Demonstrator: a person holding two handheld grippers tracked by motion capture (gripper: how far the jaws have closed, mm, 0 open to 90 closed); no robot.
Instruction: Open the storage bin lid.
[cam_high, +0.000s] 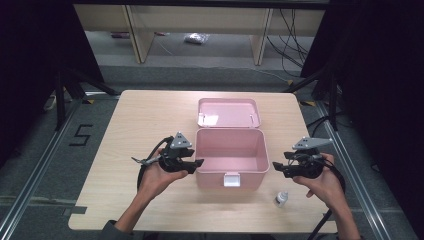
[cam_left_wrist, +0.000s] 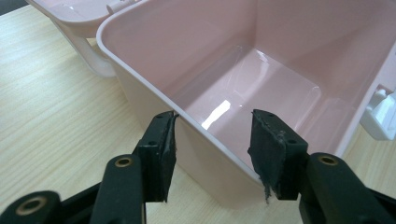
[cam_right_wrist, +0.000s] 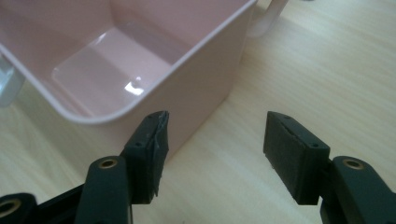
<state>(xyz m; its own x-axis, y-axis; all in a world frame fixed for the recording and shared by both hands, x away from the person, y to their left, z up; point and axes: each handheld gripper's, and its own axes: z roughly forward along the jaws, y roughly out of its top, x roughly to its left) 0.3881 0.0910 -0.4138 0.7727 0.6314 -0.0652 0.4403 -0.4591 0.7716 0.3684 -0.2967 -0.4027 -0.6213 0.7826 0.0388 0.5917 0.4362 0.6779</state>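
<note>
Left gripper (cam_high: 199, 163) and right gripper (cam_high: 274, 166), jaws apart, pointing inward toward each other.

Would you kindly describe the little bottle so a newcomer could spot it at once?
Start at the wooden table and find the open pink box in its middle. Just right of the box's front corner, below the right tongs, stands the bottle: small, clear, white-capped, the one loose item there.

A pale wooden table (cam_high: 145, 125) stood on a grey floor (cam_high: 30, 150) marked with a black "5" (cam_high: 81, 135), while light wooden furniture legs (cam_high: 136, 35) and loose cables (cam_high: 292, 45) lay beyond, flanked by dark curtains (cam_high: 30, 60).
</note>
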